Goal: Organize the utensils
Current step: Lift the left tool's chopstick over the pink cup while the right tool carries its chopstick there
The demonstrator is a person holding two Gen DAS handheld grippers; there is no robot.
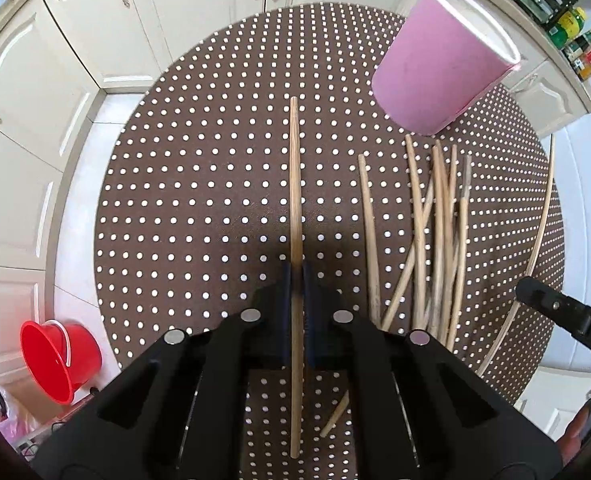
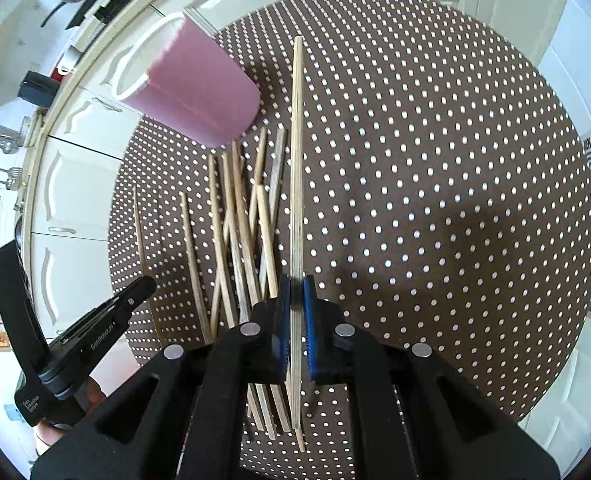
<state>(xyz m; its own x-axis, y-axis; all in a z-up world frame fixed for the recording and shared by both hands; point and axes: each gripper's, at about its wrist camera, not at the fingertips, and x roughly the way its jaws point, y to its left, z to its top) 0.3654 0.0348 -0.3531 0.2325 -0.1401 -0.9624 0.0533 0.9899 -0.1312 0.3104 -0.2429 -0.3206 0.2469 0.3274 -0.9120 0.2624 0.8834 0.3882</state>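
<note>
Each gripper is clenched on one bamboo chopstick, its long axis running straight ahead between the fingers: the left gripper (image 1: 296,276) holds a round chopstick (image 1: 294,184), the right gripper (image 2: 296,292) a paler one (image 2: 297,152). The pink paper cup (image 2: 191,84) stands far and left of the right gripper, nearer to it than to the left one. Loose chopsticks (image 1: 435,240) lie crossed on the dotted brown tablecloth (image 1: 199,200).

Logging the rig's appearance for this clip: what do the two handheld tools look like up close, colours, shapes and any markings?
Both are black, angular plastic. The left tool and right tool each have blue ribbed pads on the fingers and round silver discs on the finger bodies. Seen from the right wrist camera, the left one's side carries white lettering, too small to read surely. No sleeve or cable is visible.
</note>
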